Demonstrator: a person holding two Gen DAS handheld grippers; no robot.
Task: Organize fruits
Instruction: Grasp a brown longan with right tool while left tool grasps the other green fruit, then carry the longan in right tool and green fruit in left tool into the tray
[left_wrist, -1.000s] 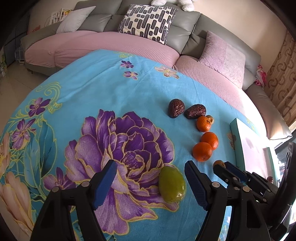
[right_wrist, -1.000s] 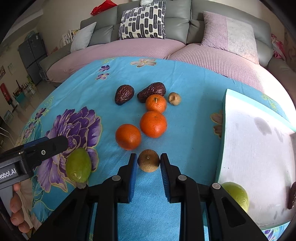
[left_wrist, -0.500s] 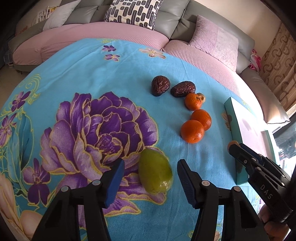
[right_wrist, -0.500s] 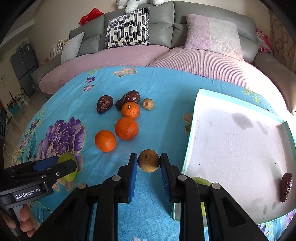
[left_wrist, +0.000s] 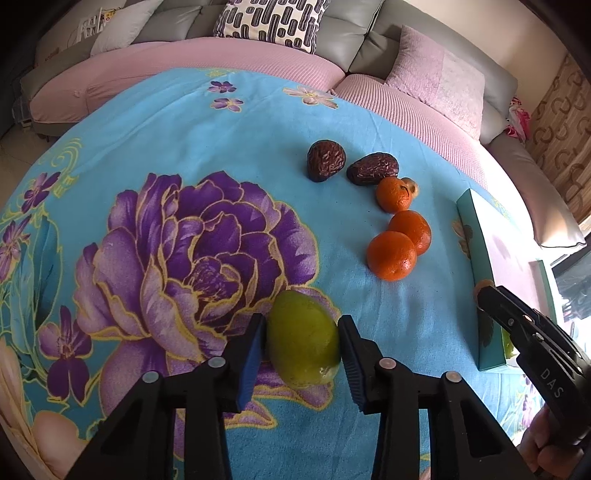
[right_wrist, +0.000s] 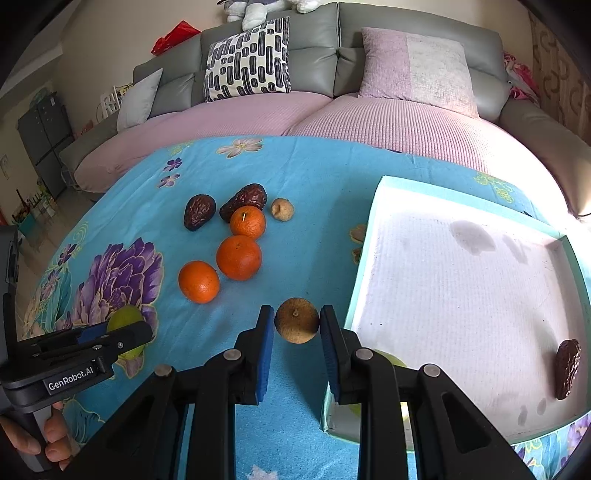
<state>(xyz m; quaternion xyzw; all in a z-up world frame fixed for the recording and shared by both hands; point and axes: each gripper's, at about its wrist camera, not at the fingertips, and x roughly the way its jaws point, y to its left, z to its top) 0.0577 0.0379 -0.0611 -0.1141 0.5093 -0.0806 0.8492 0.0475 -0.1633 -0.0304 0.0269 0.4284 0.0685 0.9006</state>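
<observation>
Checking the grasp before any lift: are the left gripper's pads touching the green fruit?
Touching. The left wrist view shows both blue pads of the left gripper against the green fruit.

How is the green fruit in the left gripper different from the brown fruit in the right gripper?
The green fruit is large, oval and smooth; the brown fruit is smaller, round and rough-skinned, with a short stem. The green fruit lies on the purple flower print, the brown fruit beside the tray. Both sit between blue gripper pads.

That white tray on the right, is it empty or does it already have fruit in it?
Not empty. The tray holds a dark wrinkled fruit near its right wall and a green fruit at its near corner, partly hidden behind the right gripper.
</observation>
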